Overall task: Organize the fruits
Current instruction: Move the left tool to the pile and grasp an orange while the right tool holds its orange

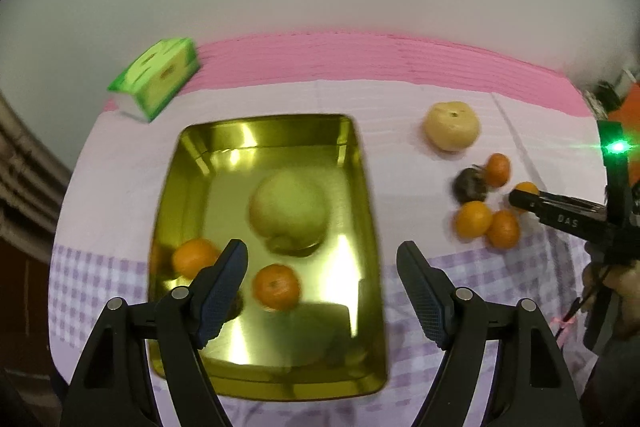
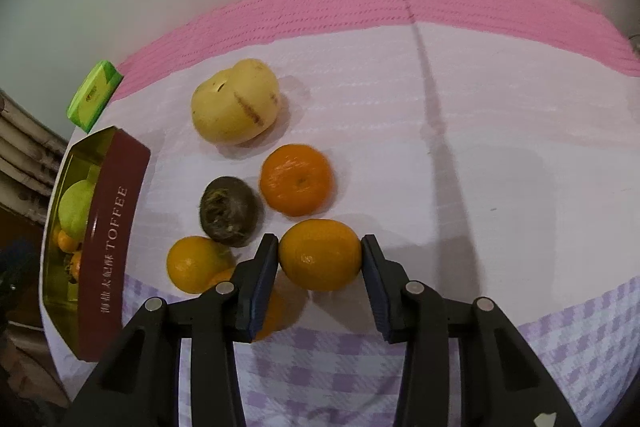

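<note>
My left gripper [image 1: 322, 251] hangs open over the gold tin tray [image 1: 362, 187], with nothing between its fingers. In the tray lie a pale pear [image 1: 288, 215] and two mandarins [image 1: 194, 257] [image 1: 277, 287]. My right gripper [image 2: 320, 247] is shut on a mandarin [image 2: 320, 259] that rests on the cloth, one pad against each side. Around it lie another mandarin [image 2: 296, 179], a dark brown fruit [image 2: 230, 211], a second pale pear [image 2: 234, 103] and a mandarin [image 2: 196, 263] to the left. One more orange fruit is half hidden behind the left finger.
A green box [image 1: 156, 79] stands at the back left near the pink band of the cloth. The tray's dark red wall [image 2: 108, 227] reads TOFFEE and sits left of the loose fruit. A person's hand [image 1: 616, 291] holds the right gripper at the right edge.
</note>
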The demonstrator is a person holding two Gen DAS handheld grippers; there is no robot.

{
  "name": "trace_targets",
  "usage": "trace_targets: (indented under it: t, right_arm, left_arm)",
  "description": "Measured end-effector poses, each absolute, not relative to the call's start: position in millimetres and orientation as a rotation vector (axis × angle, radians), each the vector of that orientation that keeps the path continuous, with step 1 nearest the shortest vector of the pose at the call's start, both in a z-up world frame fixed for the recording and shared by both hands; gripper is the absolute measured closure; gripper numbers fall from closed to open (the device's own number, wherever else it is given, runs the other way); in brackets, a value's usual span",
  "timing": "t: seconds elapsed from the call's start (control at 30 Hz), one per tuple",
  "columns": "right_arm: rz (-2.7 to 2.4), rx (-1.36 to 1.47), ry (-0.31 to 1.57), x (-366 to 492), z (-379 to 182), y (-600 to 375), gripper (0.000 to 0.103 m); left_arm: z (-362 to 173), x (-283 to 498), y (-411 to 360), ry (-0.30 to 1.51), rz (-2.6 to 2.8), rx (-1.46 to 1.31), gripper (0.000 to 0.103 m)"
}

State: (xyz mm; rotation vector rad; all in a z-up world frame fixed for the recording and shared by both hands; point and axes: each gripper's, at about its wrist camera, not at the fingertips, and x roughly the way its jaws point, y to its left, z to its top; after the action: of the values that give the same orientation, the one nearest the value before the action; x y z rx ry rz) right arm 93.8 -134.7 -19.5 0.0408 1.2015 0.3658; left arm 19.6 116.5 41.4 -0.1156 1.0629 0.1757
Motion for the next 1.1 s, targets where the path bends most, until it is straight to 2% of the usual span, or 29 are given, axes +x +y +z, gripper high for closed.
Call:
trace_targets:
  t: [0.2,0.53,0.77,1.1]
  right_arm:
    - [0.315,0.003,1.138,81.2,-14.3,-156.8,0.064]
    - [0.306,0.035,1.151,64.5,-15.4,-185.3,0.064]
    - [0.313,0.042,1.13,62.7,-12.2,-188.4,0.064]
    - [0.322,0.073,1.138,66.1,-13.7,-192.3,0.064]
  left_arm:
    - [37.0,37.7,78.8,1.066,0.079,-0.043,0.026]
    - [10.6,69.5,33.9,1.132,-0.041,0.039,0.026]
    - [-4.5,84.6,12.8,1.154,-0.106,0.098,0.034]
    - [-22.1,102.1,-4.1,1.186,-0.165,0.176,0.037]
